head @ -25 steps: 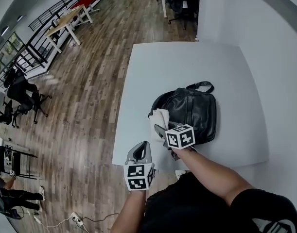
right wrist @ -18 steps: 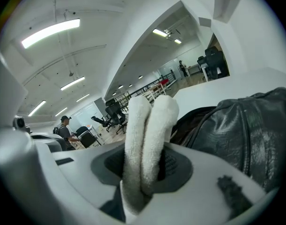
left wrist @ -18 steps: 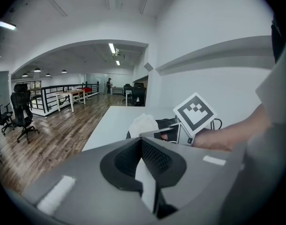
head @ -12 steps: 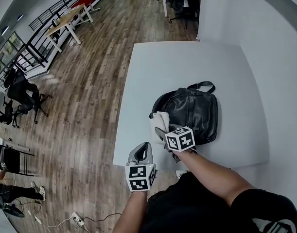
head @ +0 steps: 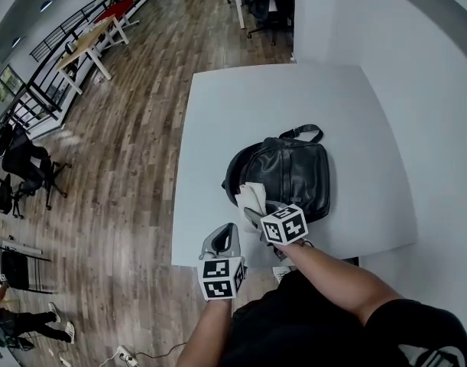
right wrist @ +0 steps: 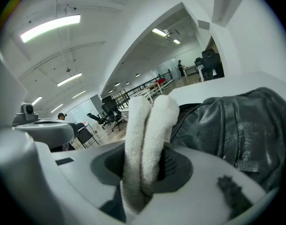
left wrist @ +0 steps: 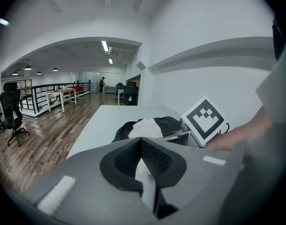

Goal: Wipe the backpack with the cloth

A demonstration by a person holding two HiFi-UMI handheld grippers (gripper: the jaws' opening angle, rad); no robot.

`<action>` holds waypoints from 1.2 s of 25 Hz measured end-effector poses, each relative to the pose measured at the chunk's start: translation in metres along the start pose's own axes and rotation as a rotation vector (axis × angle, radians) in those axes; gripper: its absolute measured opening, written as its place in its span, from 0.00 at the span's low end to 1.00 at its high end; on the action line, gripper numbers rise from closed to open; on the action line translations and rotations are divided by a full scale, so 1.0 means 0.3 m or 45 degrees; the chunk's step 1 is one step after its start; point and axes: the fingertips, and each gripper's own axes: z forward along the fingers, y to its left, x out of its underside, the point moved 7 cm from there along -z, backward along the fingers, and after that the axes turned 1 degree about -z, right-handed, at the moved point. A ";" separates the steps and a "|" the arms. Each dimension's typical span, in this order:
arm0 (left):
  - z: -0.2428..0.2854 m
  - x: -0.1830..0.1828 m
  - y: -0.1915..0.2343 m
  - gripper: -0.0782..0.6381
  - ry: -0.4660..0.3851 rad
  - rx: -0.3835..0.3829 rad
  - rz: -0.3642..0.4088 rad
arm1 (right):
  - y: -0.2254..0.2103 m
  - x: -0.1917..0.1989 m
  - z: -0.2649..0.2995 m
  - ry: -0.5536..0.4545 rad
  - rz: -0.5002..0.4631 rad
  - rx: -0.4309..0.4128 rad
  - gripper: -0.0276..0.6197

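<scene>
Right tool [head: 257, 214] is clamping cloth [head: 252, 197] against backpack [head: 290, 174] near desk's [head: 294, 98] front edge, for wiping; left tool [head: 222, 239] is idling closed, empty, off that edge.

Cloth [head: 253, 198] has shifted against the backpack [head: 290, 170]. It was hanging off the backpack's left edge. It now sits further along that side, at the backpack's near-left corner, with more of it over the leather. Right gripper [head: 257, 214], clamped on it, came with it, drawn back toward the person along the backpack's near side. The head view has swung, so backpack and table [head: 294, 98] sit slightly higher and further left in frame.
</scene>
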 end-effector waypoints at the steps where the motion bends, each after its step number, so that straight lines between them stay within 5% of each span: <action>1: 0.004 -0.002 -0.009 0.12 0.000 0.012 0.005 | -0.005 0.003 -0.013 -0.002 0.004 0.009 0.24; 30: 0.100 -0.041 -0.269 0.12 0.022 0.311 0.155 | -0.187 0.081 -0.451 -0.087 0.012 0.342 0.24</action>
